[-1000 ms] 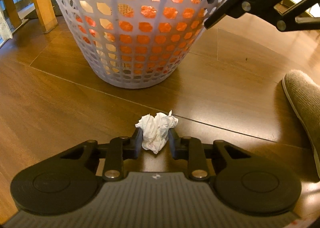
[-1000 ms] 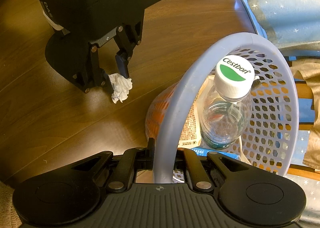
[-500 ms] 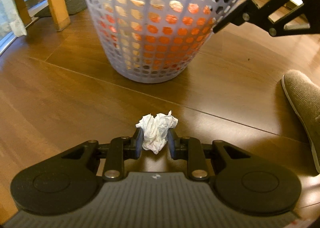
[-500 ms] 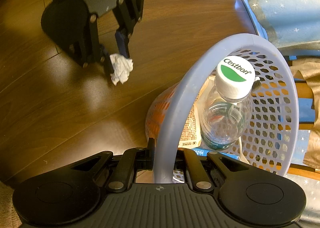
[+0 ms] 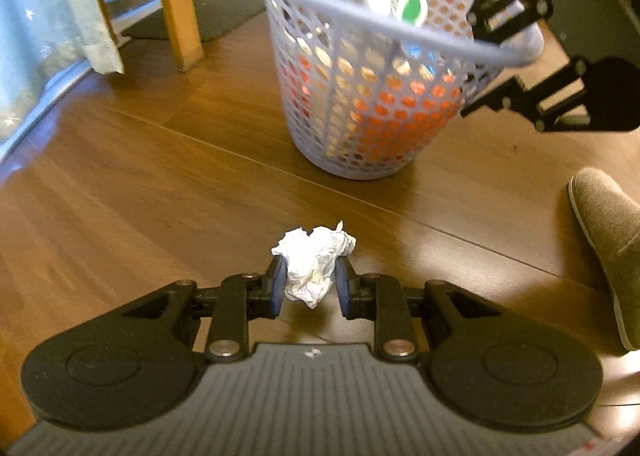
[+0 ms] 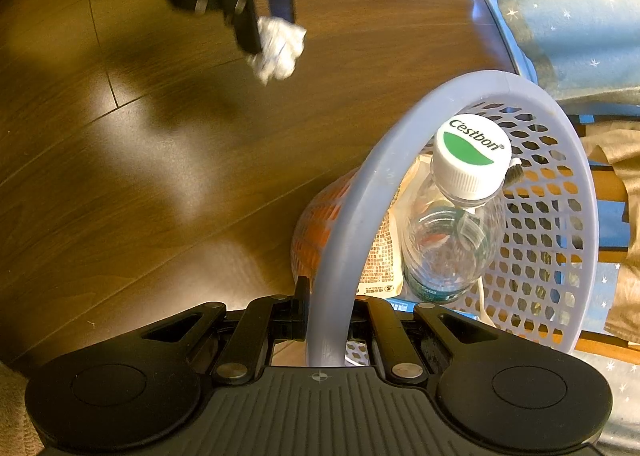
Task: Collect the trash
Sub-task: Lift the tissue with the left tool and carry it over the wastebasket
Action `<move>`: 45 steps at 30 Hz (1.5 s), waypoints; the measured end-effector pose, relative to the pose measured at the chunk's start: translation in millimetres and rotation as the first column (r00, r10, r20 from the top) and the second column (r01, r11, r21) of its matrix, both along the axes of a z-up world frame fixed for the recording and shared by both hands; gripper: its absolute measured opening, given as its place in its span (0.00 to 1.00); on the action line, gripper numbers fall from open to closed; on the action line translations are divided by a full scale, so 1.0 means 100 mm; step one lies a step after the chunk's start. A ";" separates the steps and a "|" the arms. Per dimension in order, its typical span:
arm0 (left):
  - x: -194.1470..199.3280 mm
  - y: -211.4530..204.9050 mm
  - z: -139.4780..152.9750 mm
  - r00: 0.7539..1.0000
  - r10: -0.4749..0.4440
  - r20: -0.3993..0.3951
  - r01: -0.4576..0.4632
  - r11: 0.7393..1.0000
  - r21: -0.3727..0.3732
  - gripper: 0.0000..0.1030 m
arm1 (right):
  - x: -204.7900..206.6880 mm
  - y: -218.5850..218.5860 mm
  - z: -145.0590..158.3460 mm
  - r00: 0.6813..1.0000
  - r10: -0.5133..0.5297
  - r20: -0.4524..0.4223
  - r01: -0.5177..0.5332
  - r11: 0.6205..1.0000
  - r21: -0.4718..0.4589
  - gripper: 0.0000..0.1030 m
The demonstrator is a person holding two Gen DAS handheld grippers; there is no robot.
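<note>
A crumpled white tissue [image 5: 313, 265] hangs off the wooden floor, and my left gripper [image 5: 310, 283] is shut on it. The right wrist view shows the same tissue [image 6: 278, 46] held up by the left gripper [image 6: 269, 26], to the left of the basket. The pale perforated trash basket [image 5: 372, 96] stands ahead of the left gripper, holding a clear water bottle [image 6: 456, 228] with a white and green cap, plus wrappers. My right gripper [image 6: 325, 316] is shut on the basket rim [image 6: 332, 256] at its near edge.
A grey slipper [image 5: 608, 240] rests on the floor at the right. A wooden furniture leg [image 5: 178, 12] with cloth draped over it stands behind the basket to the left, next to a blue starred curtain [image 5: 36, 28]. A dark mat [image 5: 216, 12] lies beyond.
My left gripper has risen and pulled back with the tissue, so the basket's open top now shows. The right gripper has kept its hold on the rim.
</note>
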State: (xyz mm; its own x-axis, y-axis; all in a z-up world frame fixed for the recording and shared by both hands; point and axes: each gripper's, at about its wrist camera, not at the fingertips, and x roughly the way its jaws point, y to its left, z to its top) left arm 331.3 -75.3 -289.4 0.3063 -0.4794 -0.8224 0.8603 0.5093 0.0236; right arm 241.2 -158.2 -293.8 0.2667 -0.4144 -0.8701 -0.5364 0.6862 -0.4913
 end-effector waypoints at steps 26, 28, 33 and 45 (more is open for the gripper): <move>0.06 0.20 1.28 0.987 0.092 0.133 -0.074 0.988 -0.134 0.21 | -0.09 0.00 -0.03 0.999 0.034 -0.013 -0.034 0.999 -0.028 0.04; 0.06 0.16 1.35 0.986 0.084 0.145 -0.063 0.988 -0.142 0.21 | -0.10 0.01 -0.03 0.999 0.034 -0.013 -0.034 0.999 -0.028 0.04; 0.07 0.04 1.46 0.985 0.066 0.159 -0.040 0.986 -0.162 0.21 | -0.05 0.00 -0.04 0.999 0.031 -0.012 -0.032 0.999 -0.028 0.04; 0.10 -0.30 1.71 0.981 0.014 0.193 0.024 0.981 -0.193 0.21 | -0.03 -0.01 -0.04 1.000 0.028 -0.011 -0.028 0.999 -0.023 0.04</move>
State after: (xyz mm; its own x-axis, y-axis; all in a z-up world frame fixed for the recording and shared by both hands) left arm 341.3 -105.5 -118.5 0.4470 -0.6251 -0.6399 0.8516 0.5164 0.0905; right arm 238.4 -159.5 -297.9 0.2694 -0.4269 -0.8632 -0.5605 0.6594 -0.5010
